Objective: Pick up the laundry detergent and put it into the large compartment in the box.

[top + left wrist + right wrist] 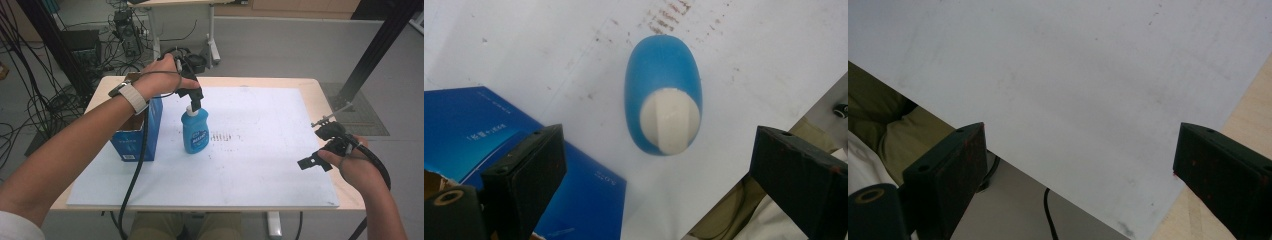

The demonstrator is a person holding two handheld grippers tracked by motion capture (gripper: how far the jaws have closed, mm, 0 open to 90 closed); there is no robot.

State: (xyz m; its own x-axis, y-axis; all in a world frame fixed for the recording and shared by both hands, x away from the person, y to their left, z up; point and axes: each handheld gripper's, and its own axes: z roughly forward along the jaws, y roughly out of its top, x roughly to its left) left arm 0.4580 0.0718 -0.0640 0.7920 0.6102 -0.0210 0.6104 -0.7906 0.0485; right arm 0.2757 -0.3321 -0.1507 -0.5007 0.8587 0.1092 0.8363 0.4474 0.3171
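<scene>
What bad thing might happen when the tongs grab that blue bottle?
The left tongs hang open right above the blue bottle, which stands upright; a crooked squeeze on its white cap might tip it over. The blue box stands close beside it, so the tongs may bump that too.

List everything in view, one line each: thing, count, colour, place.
bottle: 1, blue with white cap, upright on the sheet, right of the box, under the left gripper
box: 1, blue, top open, on the sheet's left edge
sheet: 1, white with small dark marks, covering most of the table
table: 1, light wood, under the sheet
second table: 1, pale top with white legs, on the floor behind
cables: many, black, on the floor at far left
left gripper: 1, black, jaws open, just above the bottle cap
right gripper: 1, black, jaws open, over the sheet's right edge, holding nothing
forearms: 2, coming in from the bottom; the left wears a watch
</scene>
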